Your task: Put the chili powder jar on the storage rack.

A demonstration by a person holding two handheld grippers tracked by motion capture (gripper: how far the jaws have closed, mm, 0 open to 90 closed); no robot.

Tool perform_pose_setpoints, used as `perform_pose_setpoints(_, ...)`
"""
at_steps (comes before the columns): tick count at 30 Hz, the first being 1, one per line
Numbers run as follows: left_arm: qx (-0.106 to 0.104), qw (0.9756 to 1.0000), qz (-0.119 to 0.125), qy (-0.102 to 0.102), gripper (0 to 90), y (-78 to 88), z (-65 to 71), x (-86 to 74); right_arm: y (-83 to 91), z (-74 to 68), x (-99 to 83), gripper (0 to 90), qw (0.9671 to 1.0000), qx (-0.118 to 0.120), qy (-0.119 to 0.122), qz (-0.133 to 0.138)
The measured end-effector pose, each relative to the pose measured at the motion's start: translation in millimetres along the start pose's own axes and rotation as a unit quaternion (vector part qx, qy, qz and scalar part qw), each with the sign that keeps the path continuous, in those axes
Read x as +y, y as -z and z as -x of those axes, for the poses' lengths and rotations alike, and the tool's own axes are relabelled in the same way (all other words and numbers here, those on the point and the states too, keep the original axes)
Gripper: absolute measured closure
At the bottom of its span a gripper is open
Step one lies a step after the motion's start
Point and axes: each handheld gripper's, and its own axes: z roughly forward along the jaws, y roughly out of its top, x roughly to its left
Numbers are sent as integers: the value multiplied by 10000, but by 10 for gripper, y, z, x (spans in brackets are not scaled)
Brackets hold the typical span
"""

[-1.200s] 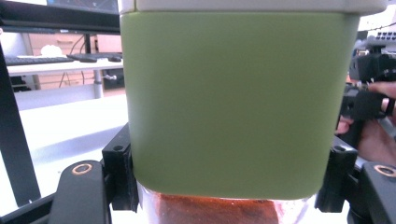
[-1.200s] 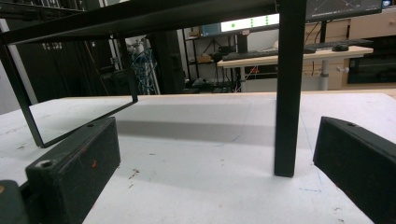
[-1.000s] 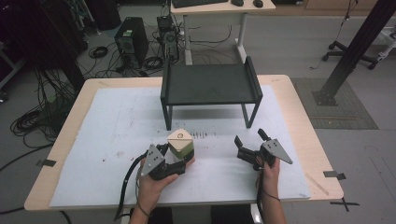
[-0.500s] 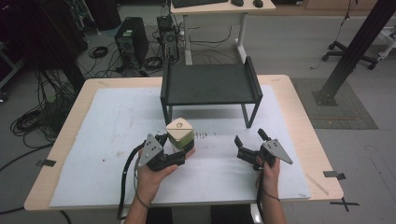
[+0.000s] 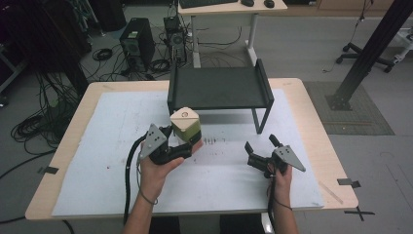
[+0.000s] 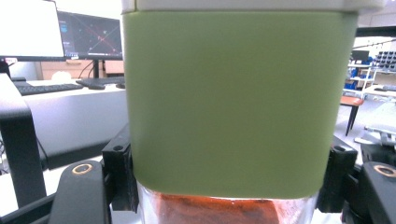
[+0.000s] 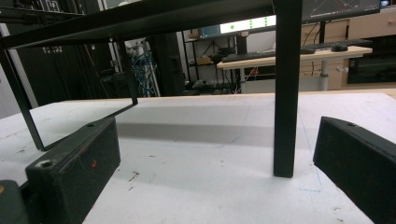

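Tabletop [image 5: 97,146] under white sheet; black metal shelf stand [image 5: 216,87] at its far middle. Green-banded jar [image 5: 185,125], pale lid, pinched in left tongs [image 5: 181,141], held above the sheet just before the stand. Right tongs [image 5: 260,146] low over the sheet, jaws spread, nothing between.

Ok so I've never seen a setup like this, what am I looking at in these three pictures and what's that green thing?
A person at a table holds a hand-held clamp tool in each hand. The high view looks down from above; the other two pictures come from cameras riding on each tool. The left gripper is shut on a container with a green band, a pale lid and something reddish inside its clear lower part, held off the white mat. The right gripper rests low, jaws open, nothing between them. Behind stands a black metal shelf; its leg shows in the right gripper view.
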Motion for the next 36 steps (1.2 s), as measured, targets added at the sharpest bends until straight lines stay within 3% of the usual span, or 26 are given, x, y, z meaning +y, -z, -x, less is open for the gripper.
perform_pose_setpoints(18,7,9999,142,-29,288,-243,-194,475,2,2,-1,3,10000,-1,-8,11)
perform_pose_setpoints(36,94,9998,143,-113,288,-537,-410,712,5,10,-1,3,10000,-4,-62,31)
